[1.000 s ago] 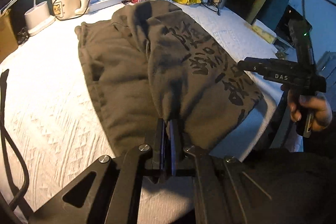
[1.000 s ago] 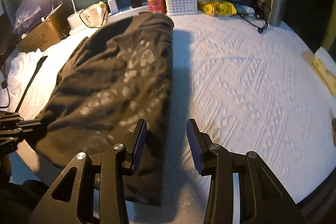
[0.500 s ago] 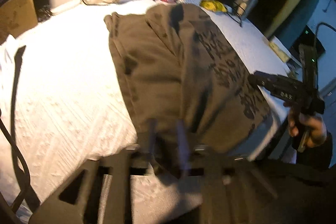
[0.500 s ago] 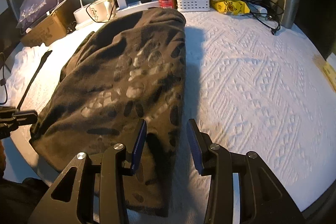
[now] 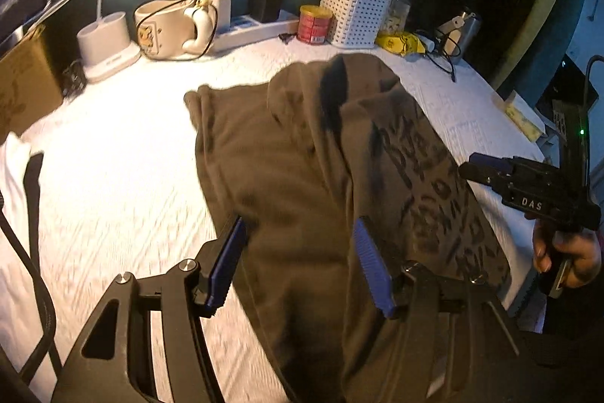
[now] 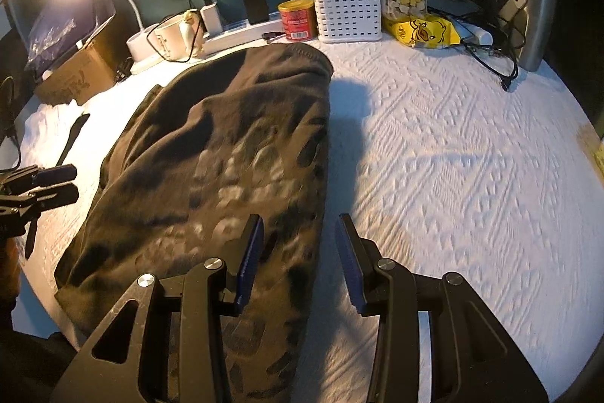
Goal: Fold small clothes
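Left wrist view has the left gripper (image 5: pixel 300 261) with its blue pads spreading apart; the olive-brown garment (image 5: pixel 302 176) lies between them, but the pads do not press on it. That garment lies folded lengthwise on the white textured cover (image 5: pixel 113 176), dark printed lettering on its right half, too blurred to read. Farther right, a hand (image 5: pixel 570 252) holds the right gripper (image 5: pixel 487 169), whose body bears "DAS". Right wrist view shows this gripper's jaws partly apart and empty over the garment's right edge, and the cover's bare right side. Only there does a yellow packet (image 6: pixel 422 31) show a duck drawing, beside a white perforated basket (image 6: pixel 347 6).
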The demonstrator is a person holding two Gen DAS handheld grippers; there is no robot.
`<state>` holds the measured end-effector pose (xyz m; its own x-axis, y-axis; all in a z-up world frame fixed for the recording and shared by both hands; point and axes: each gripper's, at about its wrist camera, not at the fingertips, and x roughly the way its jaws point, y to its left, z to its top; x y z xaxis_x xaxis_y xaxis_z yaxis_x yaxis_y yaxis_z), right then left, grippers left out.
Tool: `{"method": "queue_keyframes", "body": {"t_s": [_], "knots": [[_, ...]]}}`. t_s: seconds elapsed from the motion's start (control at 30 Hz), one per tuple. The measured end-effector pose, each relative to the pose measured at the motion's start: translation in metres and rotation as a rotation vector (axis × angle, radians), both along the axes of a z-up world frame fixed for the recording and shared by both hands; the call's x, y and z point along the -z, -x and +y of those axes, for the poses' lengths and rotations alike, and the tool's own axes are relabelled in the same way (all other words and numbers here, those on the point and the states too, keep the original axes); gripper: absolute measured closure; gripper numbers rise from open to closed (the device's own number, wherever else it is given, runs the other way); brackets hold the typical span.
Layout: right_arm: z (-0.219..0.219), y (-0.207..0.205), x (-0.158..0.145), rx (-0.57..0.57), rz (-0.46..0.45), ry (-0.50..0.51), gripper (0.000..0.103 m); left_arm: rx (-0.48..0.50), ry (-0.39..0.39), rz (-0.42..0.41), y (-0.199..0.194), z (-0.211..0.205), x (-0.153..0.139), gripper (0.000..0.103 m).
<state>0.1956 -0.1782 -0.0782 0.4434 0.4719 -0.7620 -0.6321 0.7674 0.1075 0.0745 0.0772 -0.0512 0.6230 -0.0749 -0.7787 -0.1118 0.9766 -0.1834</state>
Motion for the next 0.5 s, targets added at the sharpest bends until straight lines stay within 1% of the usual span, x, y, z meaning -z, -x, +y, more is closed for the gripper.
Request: {"method": "queue_keyframes", "body": {"t_s": [0.17, 0.5], "knots": [[0.005, -0.014, 0.000, 0.004, 0.007, -0.002, 0.061, 0.025, -0.011, -0.018, -0.026, 0.004, -0.002, 0.043], [0.012, -0.035, 0.001, 0.004, 0.011, -0.002, 0.061, 0.059, -0.019, -0.009, -0.075, 0.007, 0.008, 0.043]]}}
